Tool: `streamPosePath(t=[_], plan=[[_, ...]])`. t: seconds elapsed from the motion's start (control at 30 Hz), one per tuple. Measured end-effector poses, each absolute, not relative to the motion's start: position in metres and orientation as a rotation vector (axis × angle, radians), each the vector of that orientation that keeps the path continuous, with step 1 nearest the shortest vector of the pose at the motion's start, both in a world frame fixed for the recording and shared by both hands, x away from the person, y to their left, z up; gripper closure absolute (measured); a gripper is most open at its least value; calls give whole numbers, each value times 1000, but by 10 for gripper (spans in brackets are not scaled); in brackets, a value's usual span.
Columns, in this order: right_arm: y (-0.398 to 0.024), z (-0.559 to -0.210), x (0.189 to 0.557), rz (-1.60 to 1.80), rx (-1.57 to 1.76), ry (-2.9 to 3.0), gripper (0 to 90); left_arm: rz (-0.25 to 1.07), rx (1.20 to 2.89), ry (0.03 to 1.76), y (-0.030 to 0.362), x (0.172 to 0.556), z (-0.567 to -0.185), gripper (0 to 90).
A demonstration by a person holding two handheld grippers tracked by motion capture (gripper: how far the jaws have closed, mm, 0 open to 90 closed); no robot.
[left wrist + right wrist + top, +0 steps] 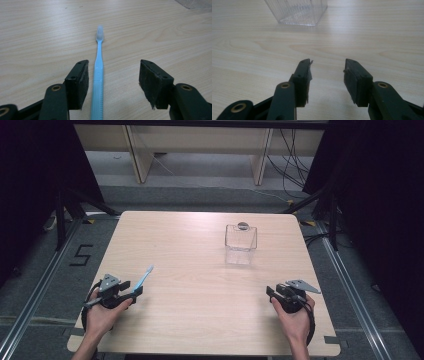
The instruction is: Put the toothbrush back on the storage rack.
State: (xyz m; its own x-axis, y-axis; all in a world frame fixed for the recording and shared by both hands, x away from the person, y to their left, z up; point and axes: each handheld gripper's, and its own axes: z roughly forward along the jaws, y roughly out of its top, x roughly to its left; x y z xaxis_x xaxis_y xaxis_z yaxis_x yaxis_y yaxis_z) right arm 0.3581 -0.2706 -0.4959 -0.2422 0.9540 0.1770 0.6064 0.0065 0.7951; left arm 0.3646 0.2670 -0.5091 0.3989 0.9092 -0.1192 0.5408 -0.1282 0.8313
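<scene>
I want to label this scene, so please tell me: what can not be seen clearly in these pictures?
- Toothbrush: handle end cut off by the bottom edge, left gripper view; bristles blurred.
- Clear container: top cut off by the upper edge, right gripper view.
- Dark round thing at the container's far rim, high view: too small to identify.

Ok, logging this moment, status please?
Left gripper open around light blue plastic toothbrush, lying flat. Right gripper open, empty. Clear plastic container upright, far side. Nothing between.

Wooden table [200, 320]: toothbrush [143, 278], clear container [240, 238].
</scene>
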Motion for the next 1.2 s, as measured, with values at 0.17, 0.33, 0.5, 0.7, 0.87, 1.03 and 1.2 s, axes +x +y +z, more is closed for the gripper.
streamPosePath(t=[0.17,0.33,0.5,0.7,0.87,1.03,1.2], plan=[[-265,-493,359,1082,1623,1885,572,543,1807,1249,267,367,-506,422],[-267,-493,358,1021,1593,1922,542,516,1815,1267,266,368,-506,413],[-267,-492,357,963,1596,1939,529,503,1885,1269,267,368,-500,406],[-264,-487,356,916,1600,1979,513,458,2012,1268,263,374,-485,404],[-261,-484,355,914,1609,1996,510,394,2141,1295,258,385,-477,402],[-259,-484,357,941,1595,2020,509,335,2226,1307,257,396,-471,403],[-257,-482,357,932,1601,2029,503,250,2336,1359,251,417,-464,432]])
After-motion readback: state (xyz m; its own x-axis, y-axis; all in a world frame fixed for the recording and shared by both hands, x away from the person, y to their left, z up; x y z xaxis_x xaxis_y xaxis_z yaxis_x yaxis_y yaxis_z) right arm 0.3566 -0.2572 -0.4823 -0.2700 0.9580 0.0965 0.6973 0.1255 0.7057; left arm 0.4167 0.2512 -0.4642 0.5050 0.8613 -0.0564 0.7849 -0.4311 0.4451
